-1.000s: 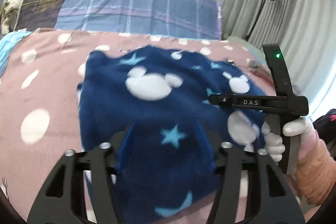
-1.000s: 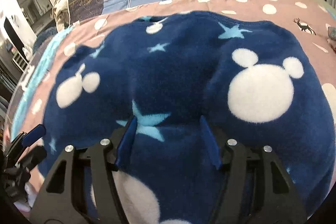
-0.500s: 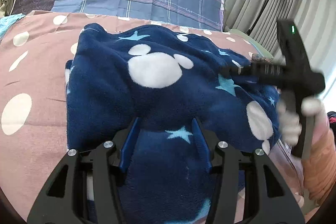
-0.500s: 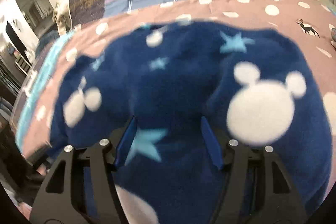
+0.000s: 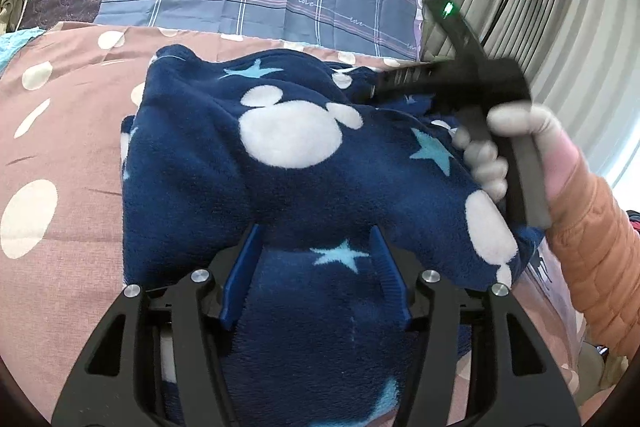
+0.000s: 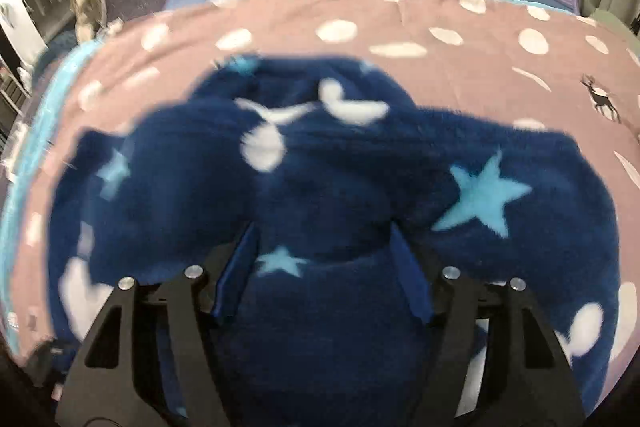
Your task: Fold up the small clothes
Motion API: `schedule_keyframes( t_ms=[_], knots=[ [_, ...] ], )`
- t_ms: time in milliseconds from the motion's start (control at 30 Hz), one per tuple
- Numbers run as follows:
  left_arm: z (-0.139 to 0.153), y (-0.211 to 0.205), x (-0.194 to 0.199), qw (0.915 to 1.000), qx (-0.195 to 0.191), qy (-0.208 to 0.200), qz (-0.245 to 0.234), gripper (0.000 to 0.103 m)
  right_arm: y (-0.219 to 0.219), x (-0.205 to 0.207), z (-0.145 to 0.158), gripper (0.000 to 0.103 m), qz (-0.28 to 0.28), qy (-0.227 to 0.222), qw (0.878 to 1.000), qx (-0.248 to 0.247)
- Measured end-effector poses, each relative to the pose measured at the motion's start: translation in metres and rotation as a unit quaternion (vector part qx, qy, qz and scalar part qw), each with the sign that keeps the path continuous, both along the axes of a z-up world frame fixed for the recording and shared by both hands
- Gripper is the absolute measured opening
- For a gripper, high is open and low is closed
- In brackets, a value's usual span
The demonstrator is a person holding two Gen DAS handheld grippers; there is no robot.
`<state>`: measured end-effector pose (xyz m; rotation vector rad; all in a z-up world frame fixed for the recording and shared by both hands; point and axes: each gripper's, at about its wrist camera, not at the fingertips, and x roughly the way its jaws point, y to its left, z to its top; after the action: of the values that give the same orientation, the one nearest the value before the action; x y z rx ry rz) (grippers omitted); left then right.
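Fleece garment (image 5: 288,163), bunched on the bed (image 5: 60,155), sits between both half-open tongs (image 5: 316,275) (image 6: 324,267), grip uncertain; carry the fold across evenly, edges aligned.

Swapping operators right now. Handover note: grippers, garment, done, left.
Left gripper: fleece bunched between its blue pads, apparently gripped; its jaws have just been opening a little.
Right gripper: fleece between its jaws too; they have been easing open; its view is blurred.
Navy fleece garment: on the pink dotted bedspread, bunched into a rumpled mound rather than flat.
Done: one fold apparently underway, edges drawn in.
Left: lay the fold down, flatten, release, probably fold again. Judged from the heaped shape only.
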<state>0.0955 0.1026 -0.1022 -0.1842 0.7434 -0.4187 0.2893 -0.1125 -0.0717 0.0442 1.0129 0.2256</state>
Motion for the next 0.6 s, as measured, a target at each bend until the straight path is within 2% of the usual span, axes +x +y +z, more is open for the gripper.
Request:
schedule_keyframes(
  t_ms=[100,167,267,300,333,367,467,533,600],
  knots=[
    [0.001,-0.001,0.0,1.0,0.002,-0.001,0.0,0.058,-0.006,0.012,0.03,0.066,-0.009,-0.04,0.999,0.026],
    [0.0,-0.001,0.0,1.0,0.001,-0.001,0.0,0.058,-0.005,0.027,0.035,0.066,-0.012,-0.045,0.998,0.034],
    [0.0,-0.001,0.001,1.0,-0.001,-0.001,-0.001,0.059,-0.003,0.056,0.004,0.068,-0.016,0.006,0.999,0.031],
    [0.0,-0.001,0.001,1.0,-0.003,-0.001,-0.003,0.059,0.001,0.066,-0.018,0.071,-0.016,0.005,1.0,0.002],
    [0.001,-0.002,0.001,1.0,-0.003,-0.001,-0.003,0.059,0.006,0.068,-0.025,0.071,-0.011,-0.011,1.0,-0.025],
    [0.001,-0.001,0.001,1.0,-0.002,-0.001,-0.002,0.059,0.012,0.068,-0.024,0.072,-0.009,-0.018,0.999,-0.047],
    [0.001,-0.001,0.001,1.0,-0.004,-0.001,-0.003,0.06,0.02,0.056,-0.005,0.07,0.0,-0.046,0.996,-0.07],
    [0.001,0.0,0.001,1.0,-0.005,-0.003,-0.002,0.06,0.015,0.036,0.014,0.069,0.007,-0.076,0.995,-0.063],
    [0.003,0.001,0.0,0.9999,-0.011,-0.006,0.001,0.06,0.009,0.007,0.037,0.069,0.018,-0.1,0.994,-0.034]
  ],
)
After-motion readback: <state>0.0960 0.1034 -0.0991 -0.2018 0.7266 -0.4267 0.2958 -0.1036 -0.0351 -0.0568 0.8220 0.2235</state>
